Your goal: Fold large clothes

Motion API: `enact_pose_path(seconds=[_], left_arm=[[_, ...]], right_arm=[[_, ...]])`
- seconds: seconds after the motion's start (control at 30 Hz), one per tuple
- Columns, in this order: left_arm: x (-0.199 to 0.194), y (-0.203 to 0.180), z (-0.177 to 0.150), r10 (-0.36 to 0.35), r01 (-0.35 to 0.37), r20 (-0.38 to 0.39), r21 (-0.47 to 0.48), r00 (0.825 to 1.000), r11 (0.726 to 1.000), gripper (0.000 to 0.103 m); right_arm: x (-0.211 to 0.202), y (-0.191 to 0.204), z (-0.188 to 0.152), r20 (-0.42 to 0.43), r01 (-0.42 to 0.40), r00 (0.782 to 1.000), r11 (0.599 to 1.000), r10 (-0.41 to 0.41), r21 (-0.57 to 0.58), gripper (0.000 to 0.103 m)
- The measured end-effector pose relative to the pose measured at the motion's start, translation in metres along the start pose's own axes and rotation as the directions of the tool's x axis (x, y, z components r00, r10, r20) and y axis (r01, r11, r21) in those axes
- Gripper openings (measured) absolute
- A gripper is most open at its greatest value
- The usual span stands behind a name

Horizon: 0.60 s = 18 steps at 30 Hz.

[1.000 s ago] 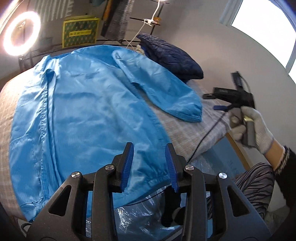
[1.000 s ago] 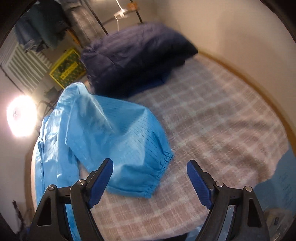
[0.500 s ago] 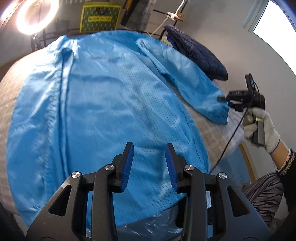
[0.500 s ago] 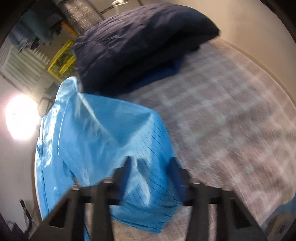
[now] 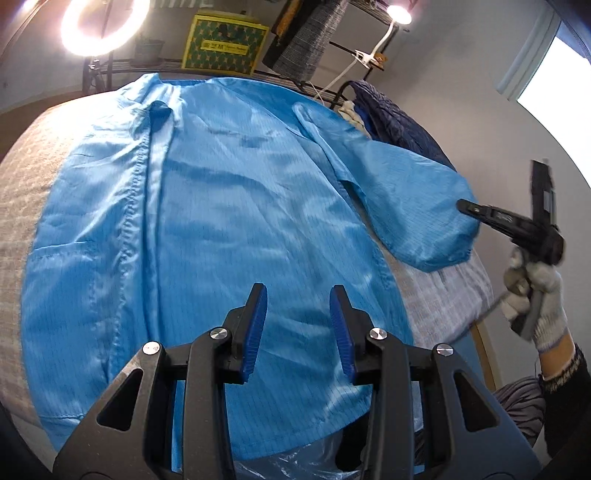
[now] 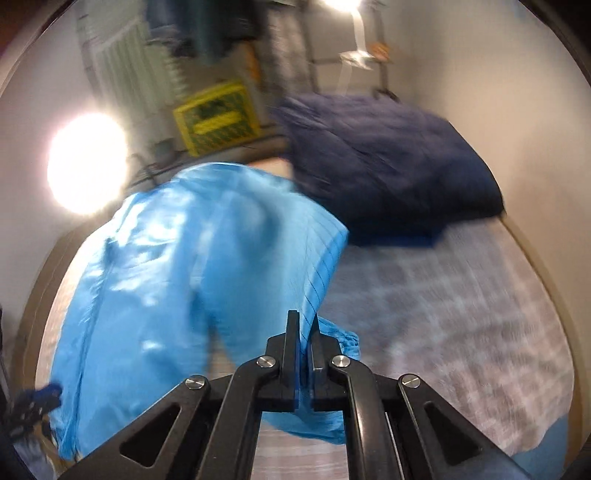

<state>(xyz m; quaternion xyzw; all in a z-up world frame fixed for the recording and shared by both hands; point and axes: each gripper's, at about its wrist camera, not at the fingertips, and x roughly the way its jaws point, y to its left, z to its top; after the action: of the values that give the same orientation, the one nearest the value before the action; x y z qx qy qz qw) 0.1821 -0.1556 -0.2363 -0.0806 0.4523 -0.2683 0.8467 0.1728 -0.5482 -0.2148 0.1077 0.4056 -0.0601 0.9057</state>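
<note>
Blue coat [image 5: 229,206] spread on checked bed cover [image 6: 461,314], one cuff [image 6: 332,343] clamped between right gripper [image 6: 303,325] fingers, left gripper [image 5: 298,295] fingers apart above hem, one navy quilted bundle [image 6: 388,166] beyond.

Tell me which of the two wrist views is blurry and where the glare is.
Right wrist view: motion-blurred throughout, the ring light blown out to a white blob, only the right hand-held gripper sharp. Left wrist view: crisp, with fisheye bending at the edges, and glare from the ring light and the window.

Shiny blue coat [image 5: 229,221] spread flat, sleeve lifted
</note>
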Motion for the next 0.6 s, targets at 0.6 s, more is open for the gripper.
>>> enact_pose_path(seconds=[0.6], left_arm=[[-0.036,0.056,0.016,0.096,-0.077,0.106,-0.167,0.990,0.983,0.036]], right_arm=[[-0.015,0.246,-0.153,-0.054,-0.107,0.993,0.569,0.109,-0.816,0.000]])
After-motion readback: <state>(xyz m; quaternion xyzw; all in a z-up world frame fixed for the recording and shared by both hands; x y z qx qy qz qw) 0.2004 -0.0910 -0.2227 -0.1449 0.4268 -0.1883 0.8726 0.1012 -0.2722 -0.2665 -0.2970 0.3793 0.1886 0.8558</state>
